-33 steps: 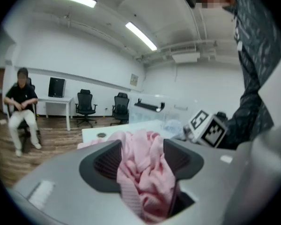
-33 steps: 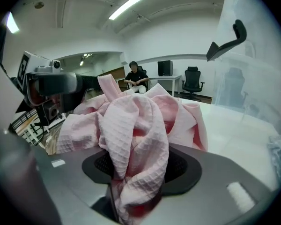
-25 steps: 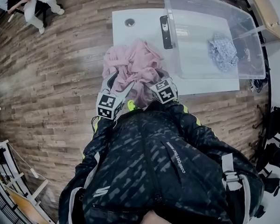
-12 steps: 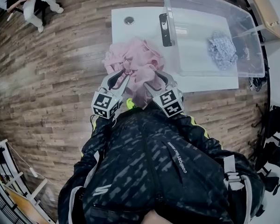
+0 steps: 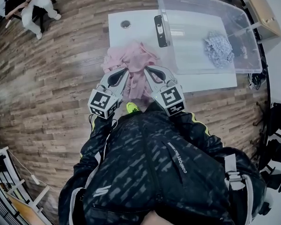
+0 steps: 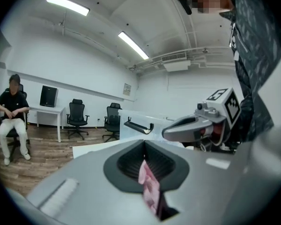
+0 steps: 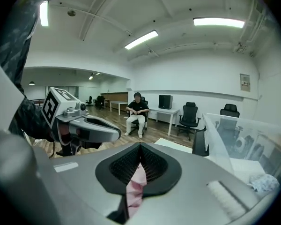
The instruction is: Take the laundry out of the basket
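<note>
Far left, upper corner: a person sits on a chair, well apart from the work. Wood floor lies all round.

Left gripper: the jaws have just been closing and are now clenched on a fold of the pink garment. The left gripper view shows a pink strip pinched between the ribbed pads.

Pink garment: bunched at the near left corner of the white table. It is outside the clear basket, just beside that basket's left wall, and it spans both grippers. Cannot tell whether its underside rests on the tabletop.

A small round fitting sits on the table's far left part.

Right gripper: just beside the left one, tips near each other. Its jaws have also just been closing and now grasp another fold of the same garment. The right gripper view shows pink cloth nipped between the pads.

Clear basket: sits on the right part of the table, with a black handle on its left wall. Inside, toward the right, lies a crumpled patterned cloth, well apart from both grippers.
</note>
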